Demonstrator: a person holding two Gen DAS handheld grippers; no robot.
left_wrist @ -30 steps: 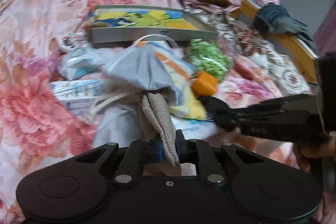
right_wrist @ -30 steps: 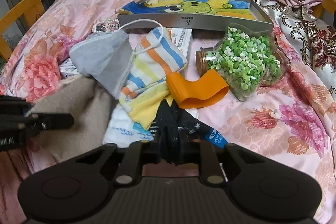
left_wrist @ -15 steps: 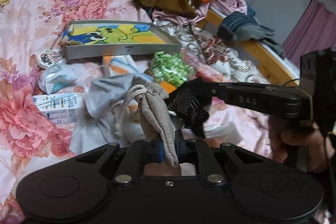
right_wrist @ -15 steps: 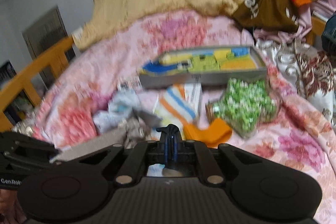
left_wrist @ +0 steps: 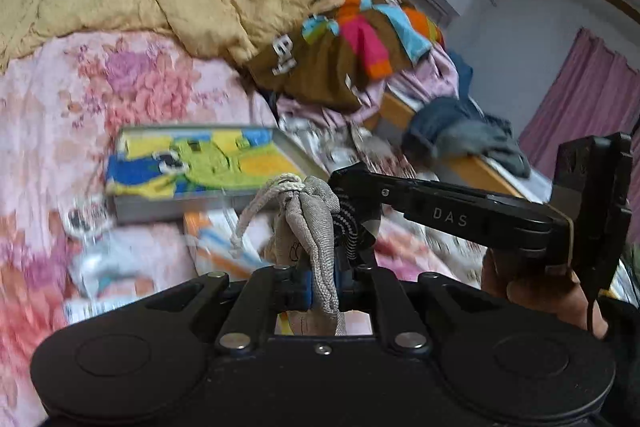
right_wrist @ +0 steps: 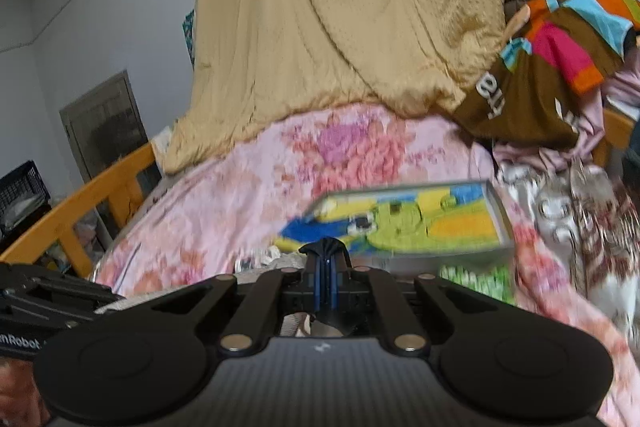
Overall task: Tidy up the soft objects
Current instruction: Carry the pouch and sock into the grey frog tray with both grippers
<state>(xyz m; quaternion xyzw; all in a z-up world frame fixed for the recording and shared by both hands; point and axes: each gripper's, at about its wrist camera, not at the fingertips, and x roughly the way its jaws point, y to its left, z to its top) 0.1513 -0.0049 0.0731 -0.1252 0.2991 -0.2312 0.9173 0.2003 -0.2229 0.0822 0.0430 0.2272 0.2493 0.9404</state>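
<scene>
**A:** ok so where's this at? Looks like both hands are loaded.

**B:** Yep. The left gripper [left_wrist: 320, 283] is pinched tight on a grey drawstring pouch [left_wrist: 316, 223], holding it by the bunched fabric with its white cord [left_wrist: 256, 205] looping off to the left. The pouch neck sticks up just ahead of the fingertips, off the bedding.

**A:** And the other one?

**B:** The right gripper [right_wrist: 326, 281] is clamped on a dark sock [right_wrist: 325, 250]; only a small black fold pokes out past the tips. From the left wrist view the right gripper comes in from the right, and its tip is right up against the pouch. Can't tell if the sock has actually gone inside.

**A:** So, stuffing step?

**B:** My guess: sock goes into the pouch. But the neck looks cinched shut, so it needs opening first, which is awkward when one gripper is the only thing holding it.

**A:** Where's everything else?

**B:** Well ahead of and below both grippers: the cartoon tin tray [left_wrist: 192, 163] on the floral bedspread [left_wrist: 60, 99], with a striped cloth [left_wrist: 212, 235] on the near side of it. Super blurry though.
</scene>
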